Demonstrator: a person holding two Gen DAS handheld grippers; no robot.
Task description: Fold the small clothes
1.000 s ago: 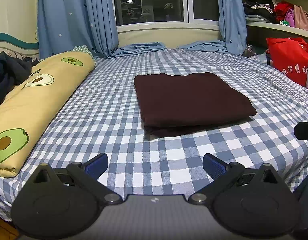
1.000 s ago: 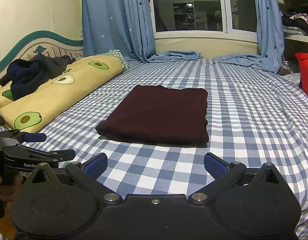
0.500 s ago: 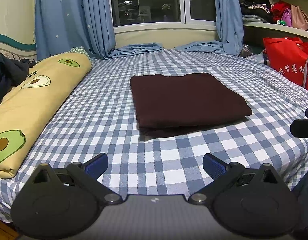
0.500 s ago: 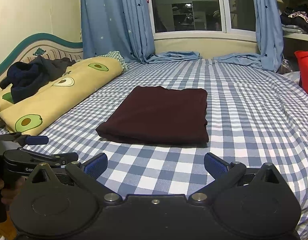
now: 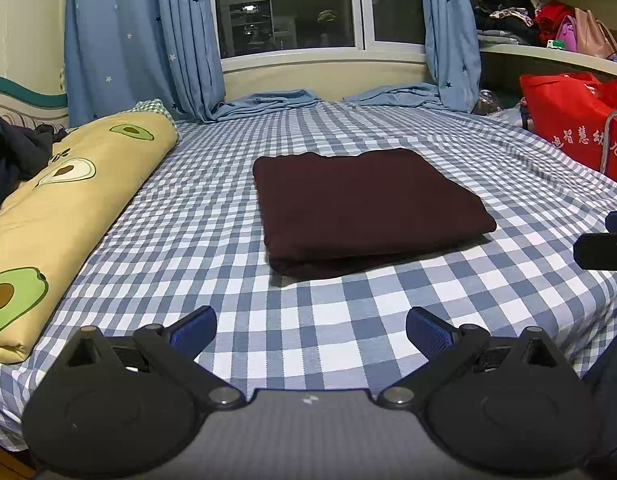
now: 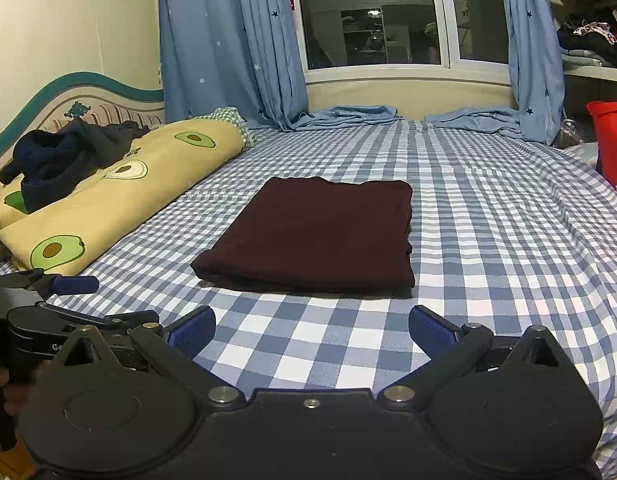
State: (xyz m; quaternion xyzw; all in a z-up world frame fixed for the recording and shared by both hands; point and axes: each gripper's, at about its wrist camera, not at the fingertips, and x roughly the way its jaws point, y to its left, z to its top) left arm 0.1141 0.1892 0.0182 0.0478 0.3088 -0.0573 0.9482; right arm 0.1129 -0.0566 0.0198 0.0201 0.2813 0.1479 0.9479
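Observation:
A dark maroon garment (image 5: 364,208) lies folded into a neat rectangle on the blue checked bed sheet (image 5: 236,240); it also shows in the right wrist view (image 6: 316,236). My left gripper (image 5: 310,330) is open and empty, held near the bed's front edge, short of the garment. My right gripper (image 6: 311,330) is open and empty, also back from the garment's near edge. The left gripper's blue fingertip shows at the left of the right wrist view (image 6: 74,285). The right gripper's body shows at the right edge of the left wrist view (image 5: 602,250).
A yellow avocado-print rolled quilt (image 5: 64,200) lies along the left side of the bed, with dark clothes (image 6: 64,160) piled on it. A red bag (image 5: 576,128) stands at the right. Blue star curtains (image 6: 228,40) and a window are at the far end.
Both grippers have drifted slightly back and shifted view; the folded garment has not moved. Both stay open.

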